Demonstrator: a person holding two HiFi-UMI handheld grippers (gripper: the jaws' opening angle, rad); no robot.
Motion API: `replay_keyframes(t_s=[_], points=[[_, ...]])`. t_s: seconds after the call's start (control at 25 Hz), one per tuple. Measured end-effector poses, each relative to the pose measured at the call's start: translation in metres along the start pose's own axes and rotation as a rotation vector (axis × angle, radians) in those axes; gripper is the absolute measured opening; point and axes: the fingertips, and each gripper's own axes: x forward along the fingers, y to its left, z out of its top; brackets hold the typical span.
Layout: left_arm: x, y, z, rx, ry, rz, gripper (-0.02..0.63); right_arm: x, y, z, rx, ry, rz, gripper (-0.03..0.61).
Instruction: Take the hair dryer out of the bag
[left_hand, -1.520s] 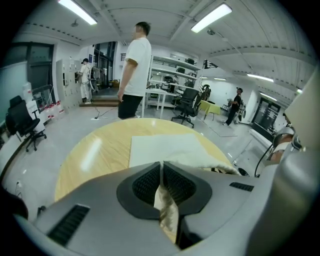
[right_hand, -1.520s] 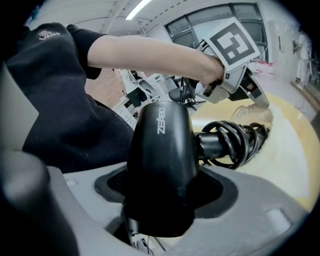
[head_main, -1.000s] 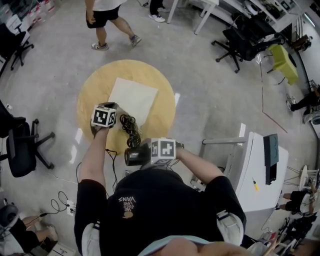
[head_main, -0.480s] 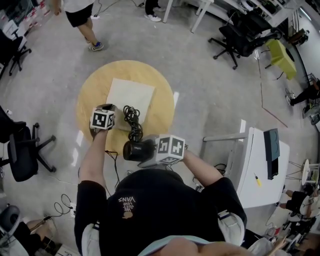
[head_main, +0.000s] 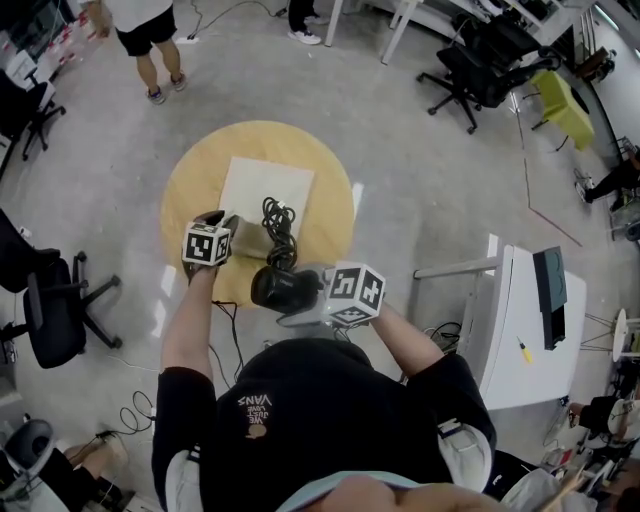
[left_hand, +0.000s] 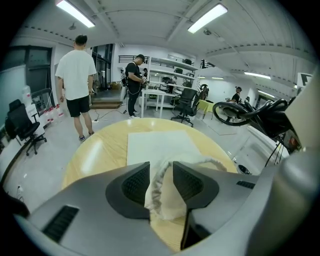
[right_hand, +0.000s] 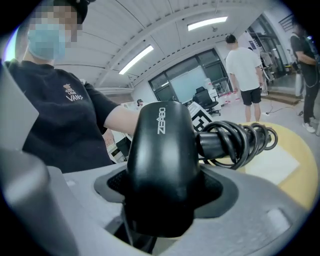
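The black hair dryer (head_main: 278, 287) hangs above the near edge of the round wooden table (head_main: 190, 180), clear of the bag. My right gripper (head_main: 302, 297) is shut on its body (right_hand: 160, 165), and its coiled cord (right_hand: 240, 140) trails out toward the table. The beige cloth bag (head_main: 250, 235) lies slack on a white sheet (head_main: 265, 190). My left gripper (head_main: 224, 226) is at the bag's mouth. Its jaws have just been opening, and the gathered rim (left_hand: 165, 190) now sits loose between the pads (left_hand: 136, 183).
A person (head_main: 140, 40) walks at the far left of the floor. Black office chairs stand at the left (head_main: 60, 310) and at the back right (head_main: 480, 70). A white cabinet (head_main: 520, 330) is to my right.
The right gripper has risen and tilted with the hair dryer, drawing the cord up off the bag. The walking person has gone further left.
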Motion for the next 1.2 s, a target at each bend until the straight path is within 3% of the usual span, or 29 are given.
replay_keyframes(t_s=[0.32,0.8,1.2], points=[[-0.026,-0.017,0.001,0.039,-0.050,-0.037,0.187,-0.007,0.011,0.026,0.050,-0.163,-0.037,0.356],[-0.108,-0.036,0.016,0.090,-0.228,-0.070,0.187,-0.013,0.035,0.060,0.062,-0.343,-0.094,0.356],[-0.189,-0.062,0.005,0.076,-0.395,-0.101,0.184,-0.019,0.060,0.077,0.114,-0.517,-0.110,0.356]])
